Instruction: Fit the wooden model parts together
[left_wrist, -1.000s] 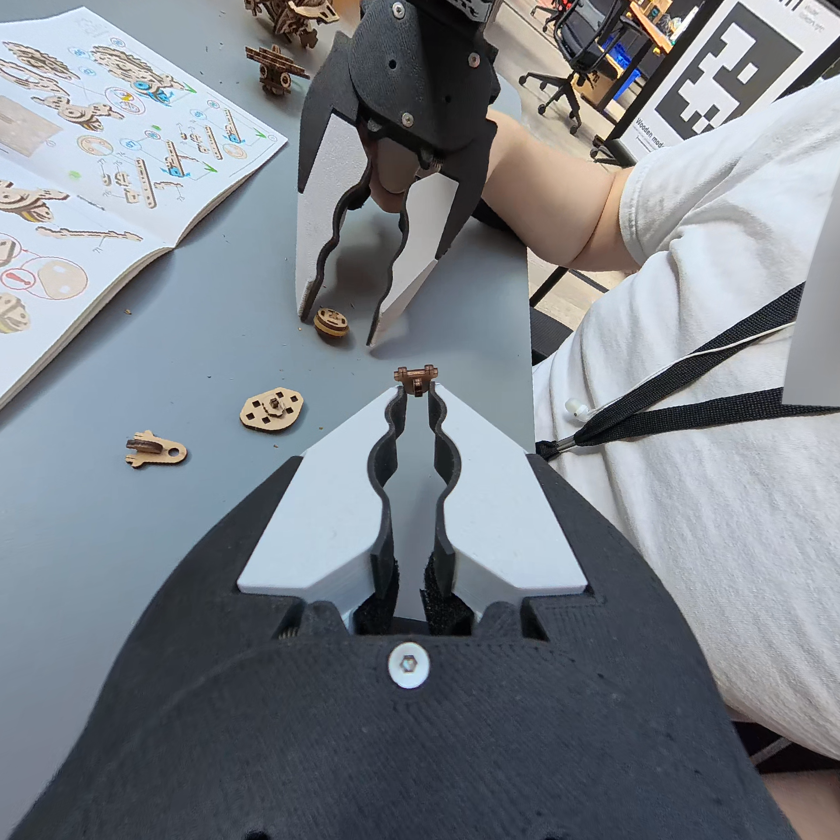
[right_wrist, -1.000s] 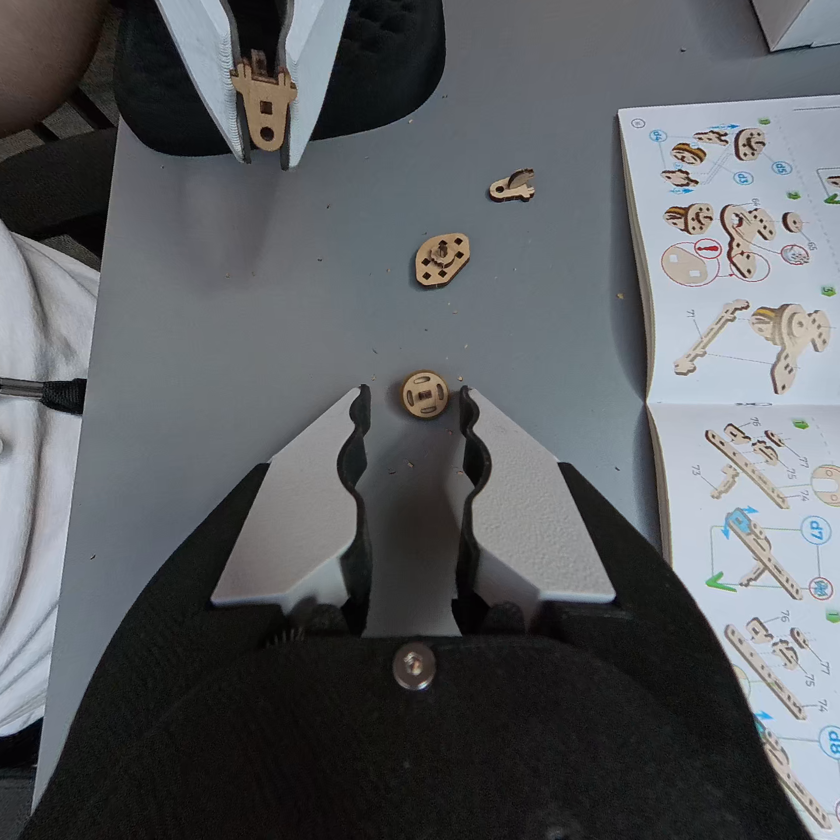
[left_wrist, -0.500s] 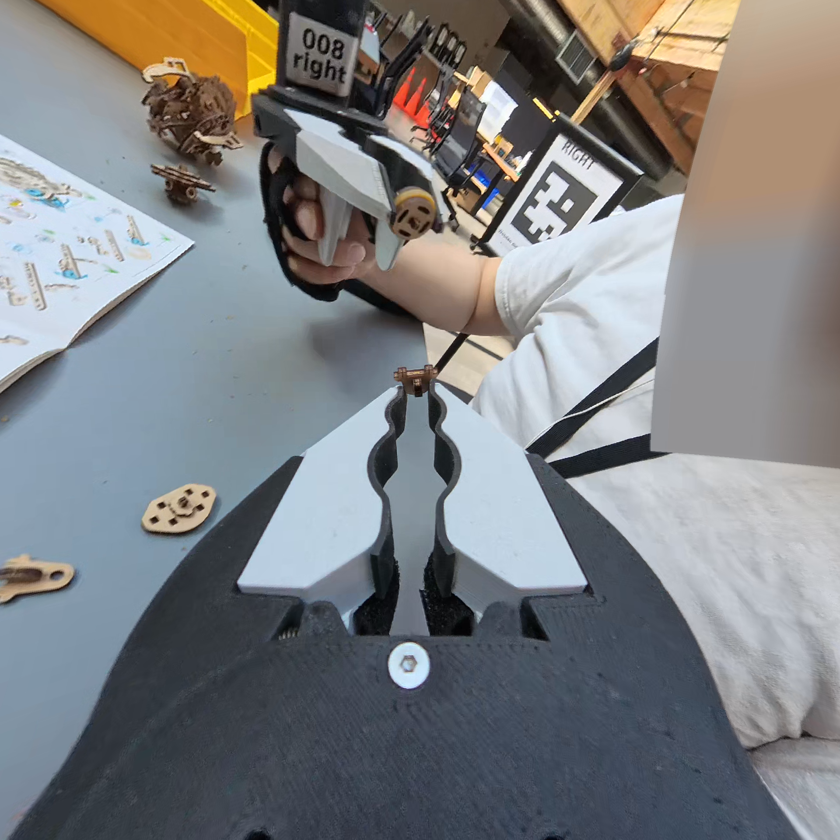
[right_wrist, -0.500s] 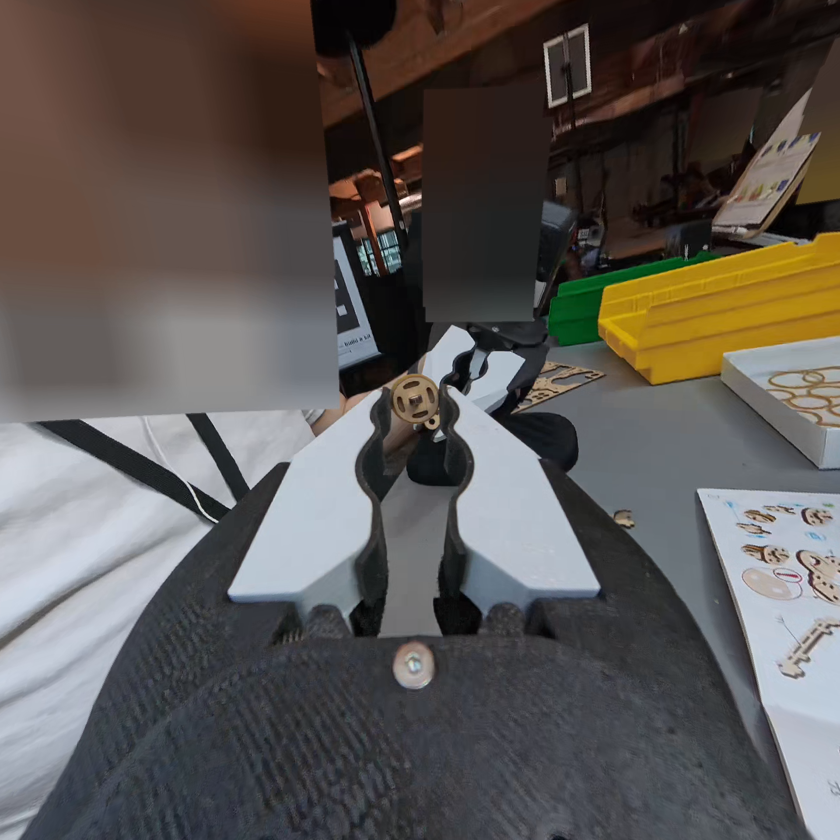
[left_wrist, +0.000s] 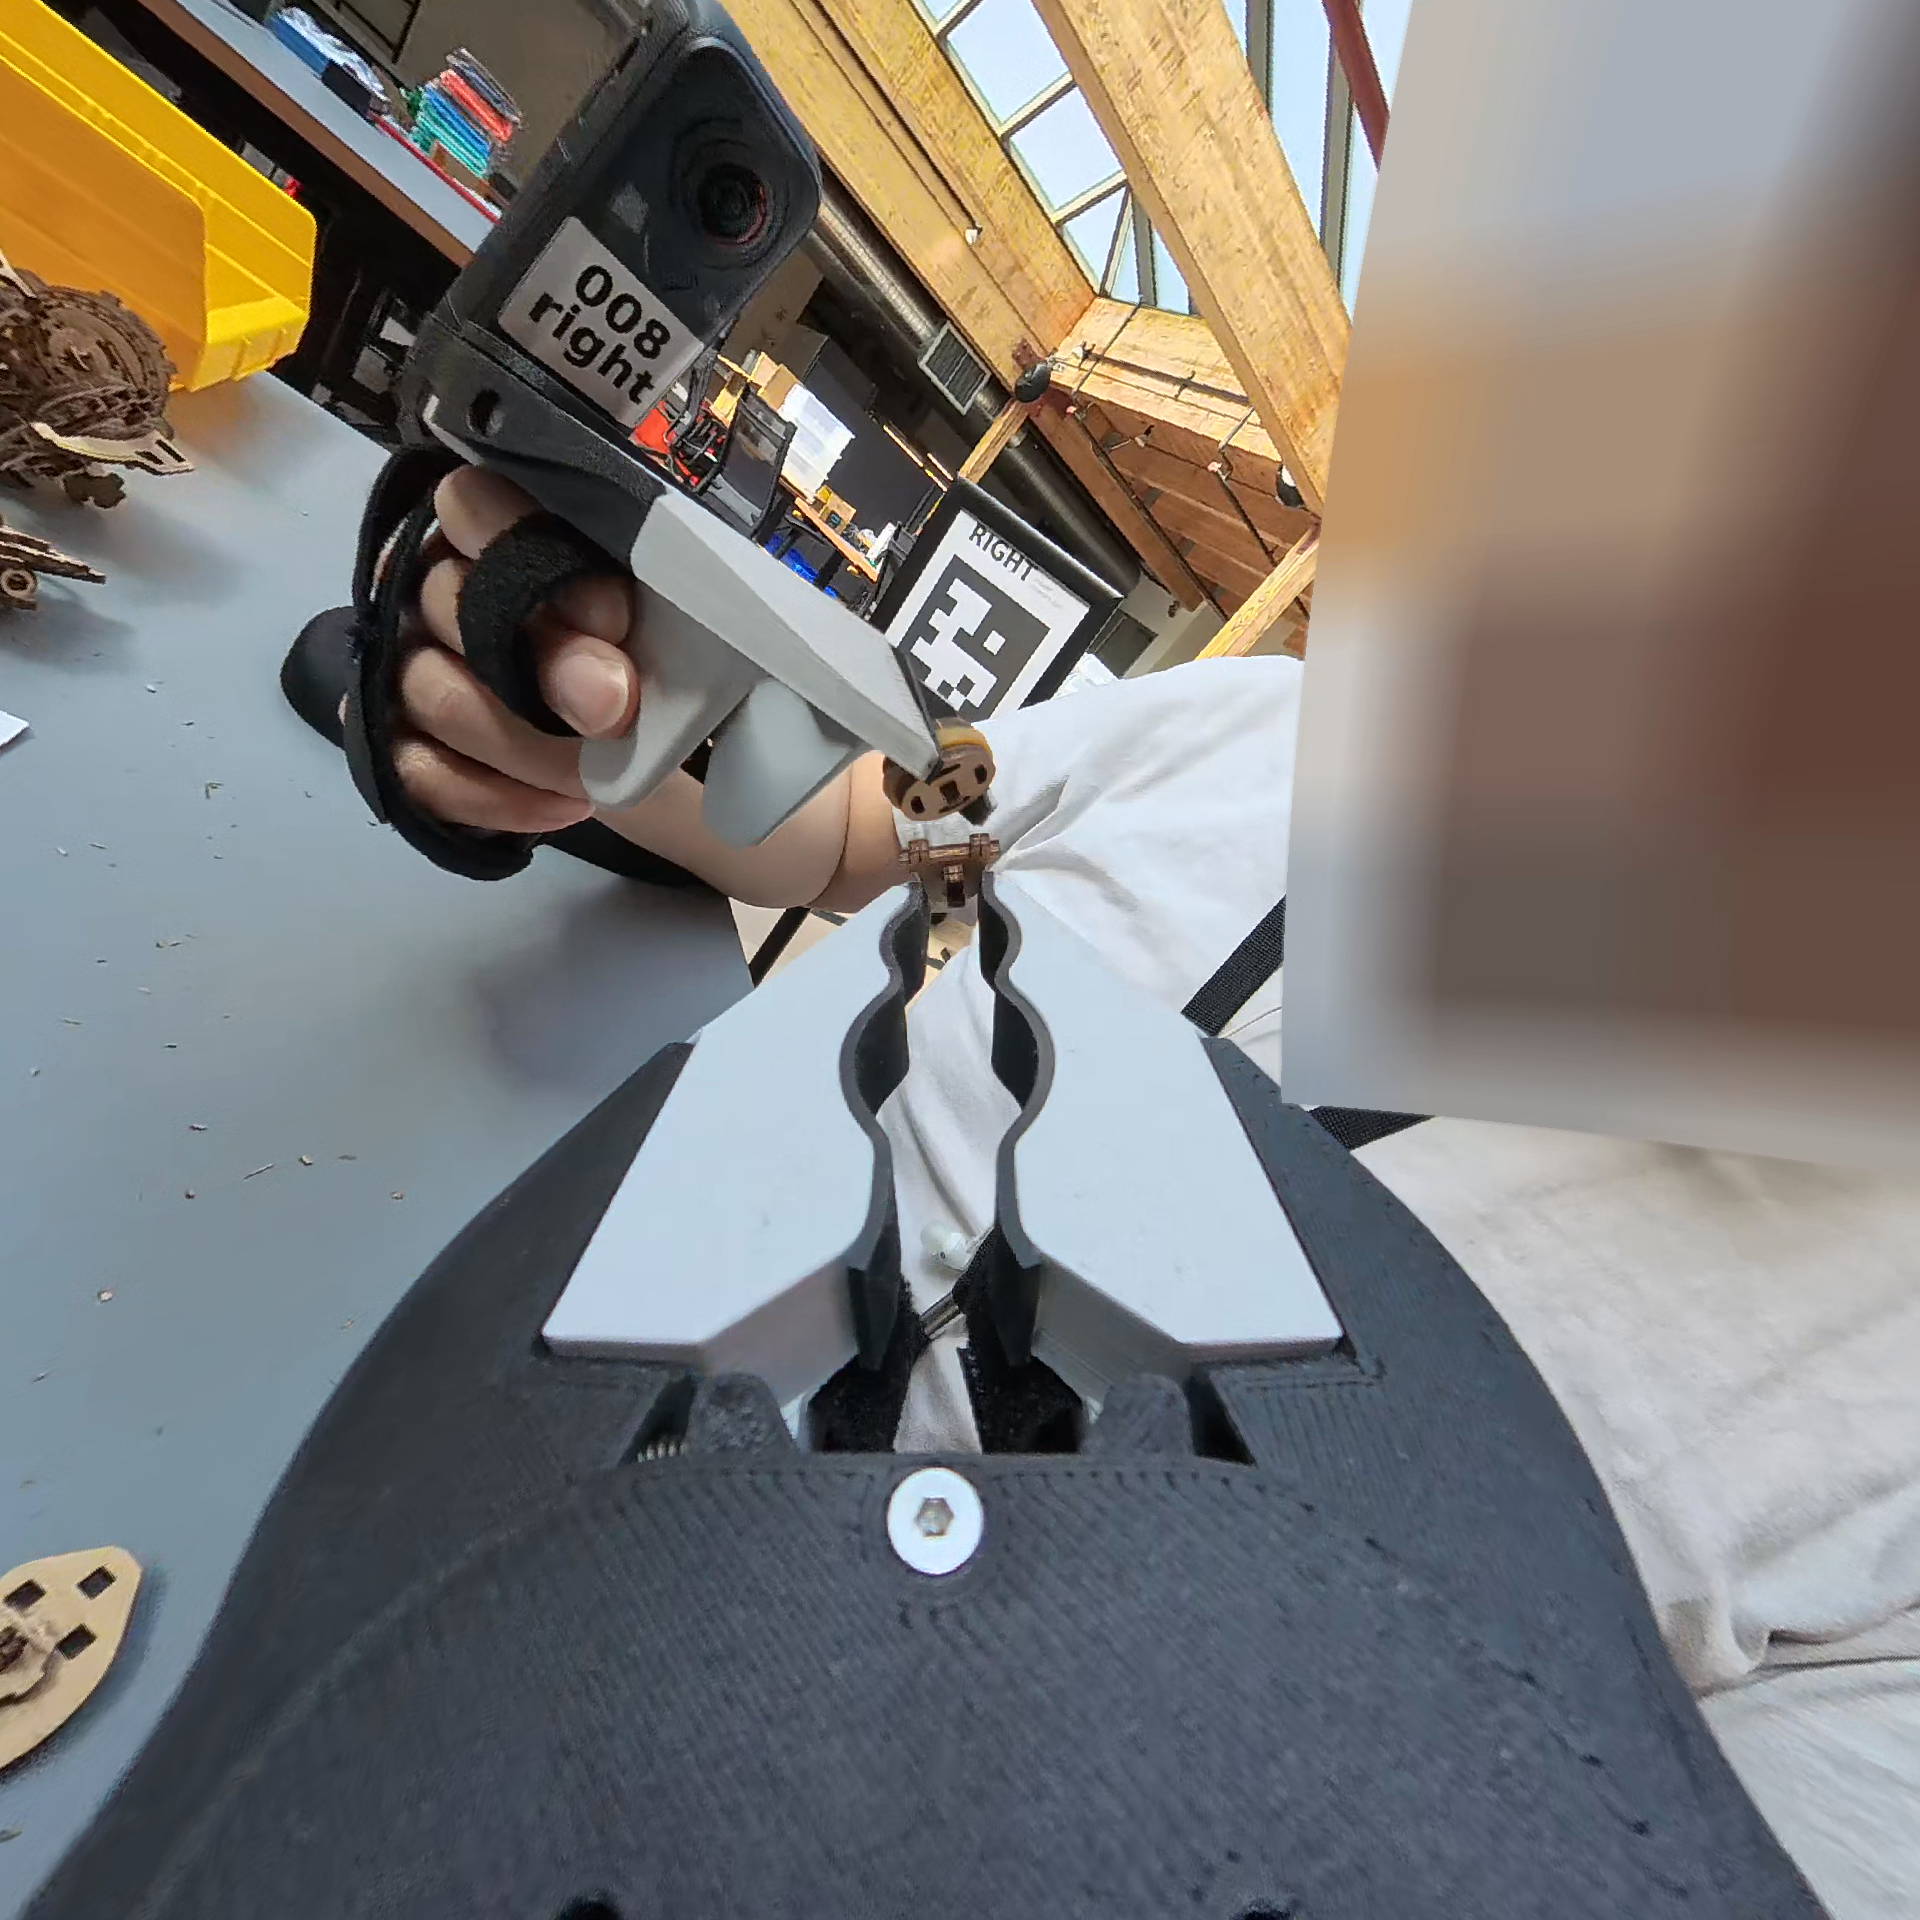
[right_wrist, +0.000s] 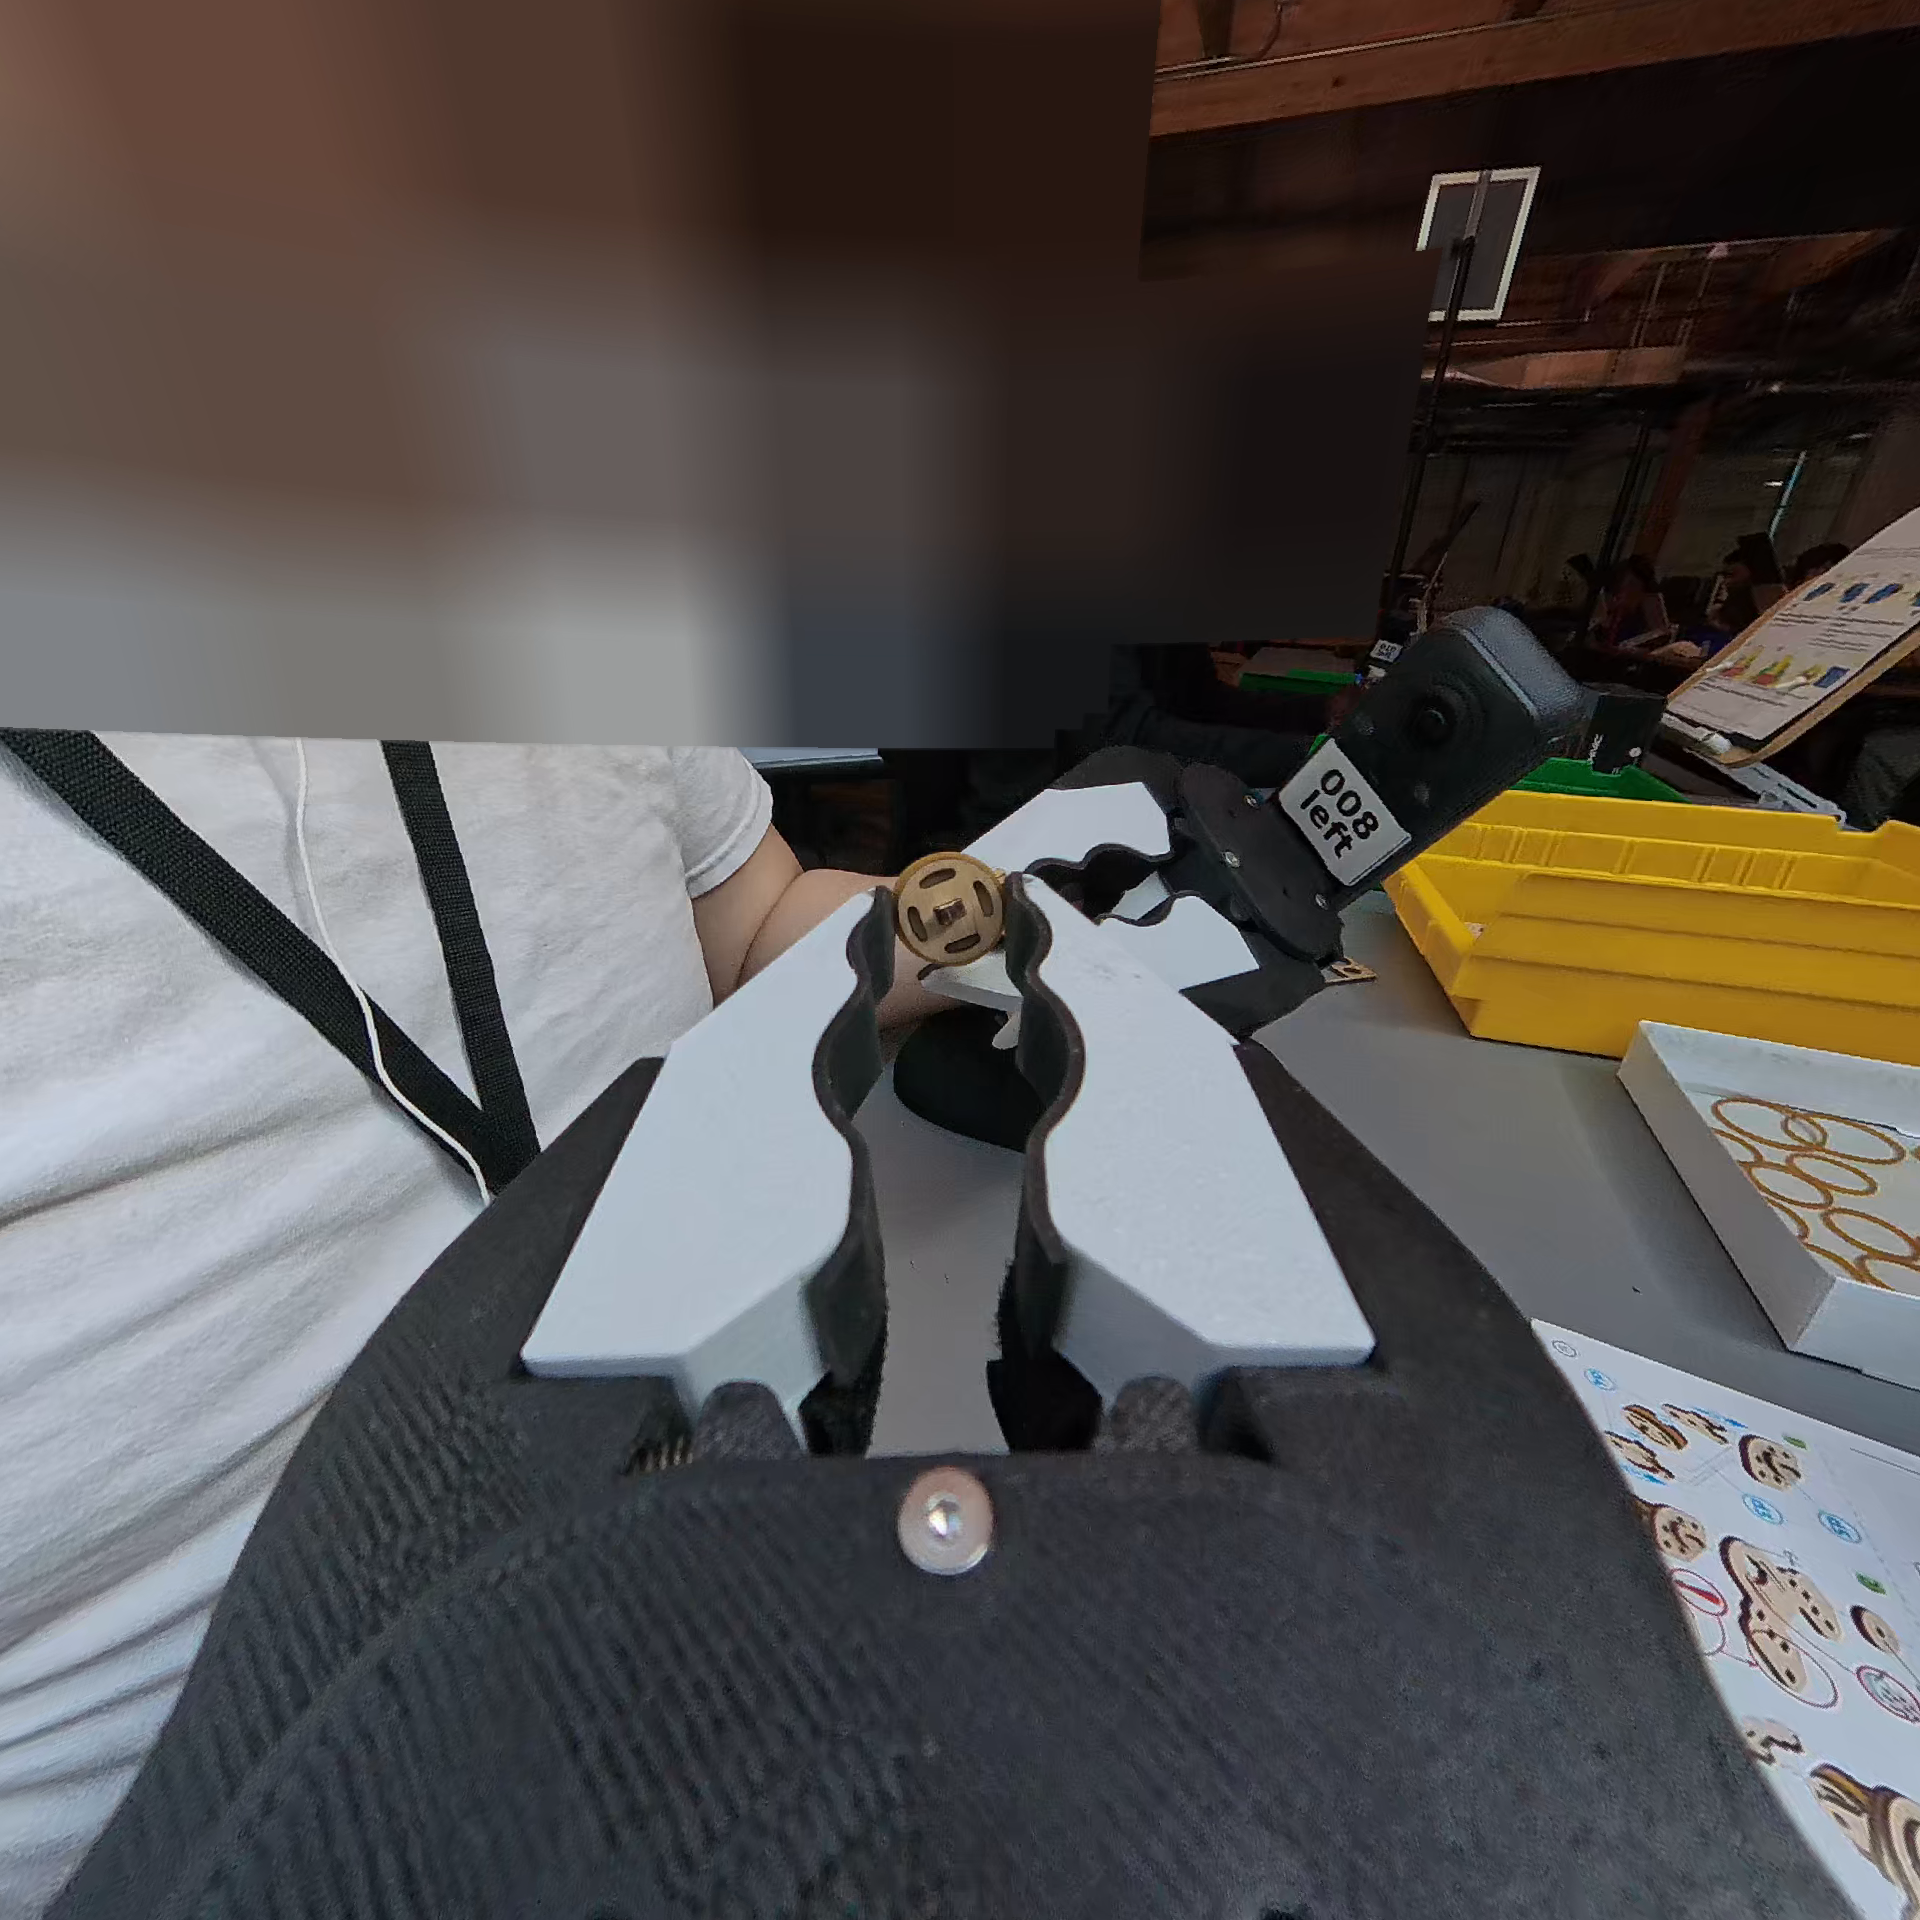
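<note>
Both parts are lifted off the counter, unjoined: left tool pinches the tabbed piece, right tool the slotted disc; mating remains.

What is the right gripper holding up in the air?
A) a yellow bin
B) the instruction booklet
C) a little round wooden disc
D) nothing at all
C: the right gripper is shut on the round wooden disc, pinched at its fingertips above the grey table.
</note>
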